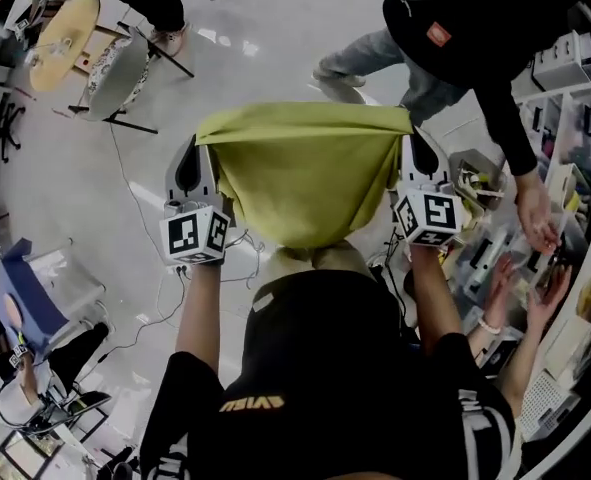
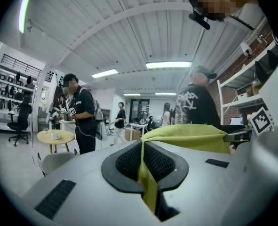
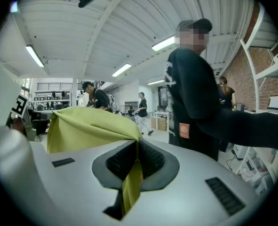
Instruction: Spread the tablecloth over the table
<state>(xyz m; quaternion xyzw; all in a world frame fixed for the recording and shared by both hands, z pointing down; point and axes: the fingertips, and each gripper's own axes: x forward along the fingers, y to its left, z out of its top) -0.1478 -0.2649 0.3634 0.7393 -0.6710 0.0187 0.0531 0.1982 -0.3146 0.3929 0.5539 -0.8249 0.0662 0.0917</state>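
A yellow-green tablecloth [image 1: 305, 173] hangs in the air in front of me, stretched between both grippers by its top edge and sagging in a pouch below. My left gripper [image 1: 197, 148] is shut on the cloth's left corner, and my right gripper [image 1: 416, 143] is shut on its right corner. In the left gripper view the tablecloth [image 2: 190, 136] is pinched between the black pads [image 2: 129, 164] and runs off to the right. In the right gripper view the tablecloth [image 3: 89, 128] is pinched between the pads [image 3: 150, 161] and runs off to the left. Both grippers point about level.
A person in black [image 1: 475, 28] stands close ahead at the right, reaching toward shelves [image 1: 575, 138]. A round yellow table [image 1: 63, 28] and a chair [image 1: 115, 73] stand far left. Cables lie on the pale floor [image 1: 275, 38]. Other people stand further off.
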